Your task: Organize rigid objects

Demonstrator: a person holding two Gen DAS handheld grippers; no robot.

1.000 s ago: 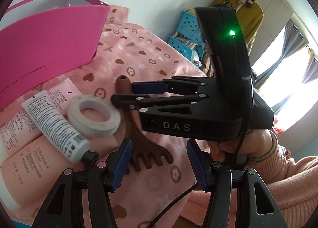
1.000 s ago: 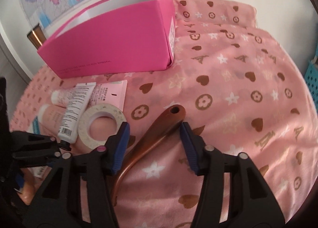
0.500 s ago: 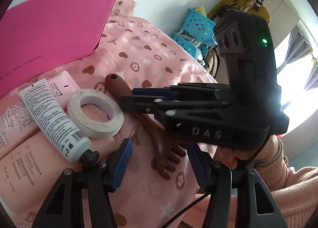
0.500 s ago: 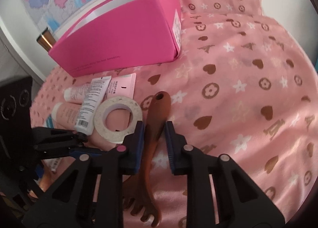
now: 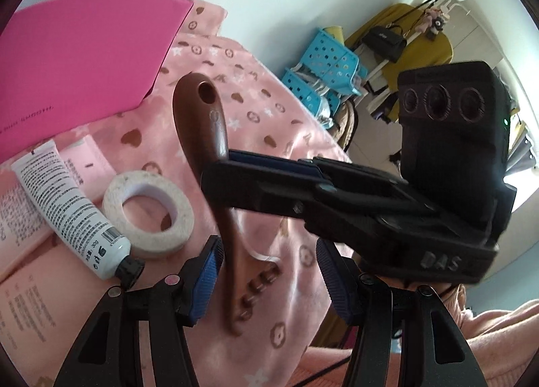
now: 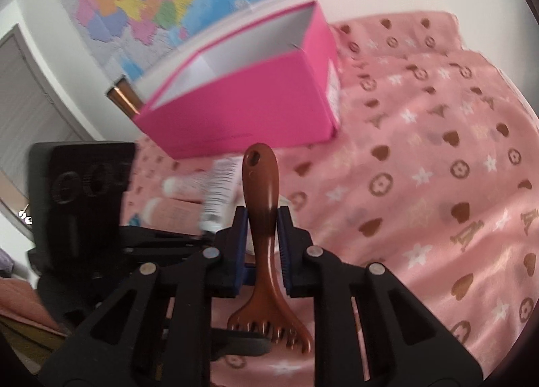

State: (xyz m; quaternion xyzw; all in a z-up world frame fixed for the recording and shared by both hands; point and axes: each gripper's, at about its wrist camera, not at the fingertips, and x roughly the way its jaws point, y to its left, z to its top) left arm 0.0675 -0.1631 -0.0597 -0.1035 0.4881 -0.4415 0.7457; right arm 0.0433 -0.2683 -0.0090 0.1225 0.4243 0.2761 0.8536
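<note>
Lifted off the pink blanket (image 6: 438,157) since a second ago, the brown comb (image 6: 264,218) sits clamped in the right hand-held gripper (image 6: 262,235), holed handle toward the pink box (image 6: 242,107), while the left hand-held gripper (image 5: 269,272) gapes wide.

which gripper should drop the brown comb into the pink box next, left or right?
Right. The right gripper is already shut on the brown comb's handle, lifted off the cloth, with the open pink box ahead. The left gripper is open and holds nothing, low beside the tape roll.

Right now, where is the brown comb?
The brown comb is clamped by its handle in the right gripper, lifted above the pink cloth, in front of the pink box.
</note>
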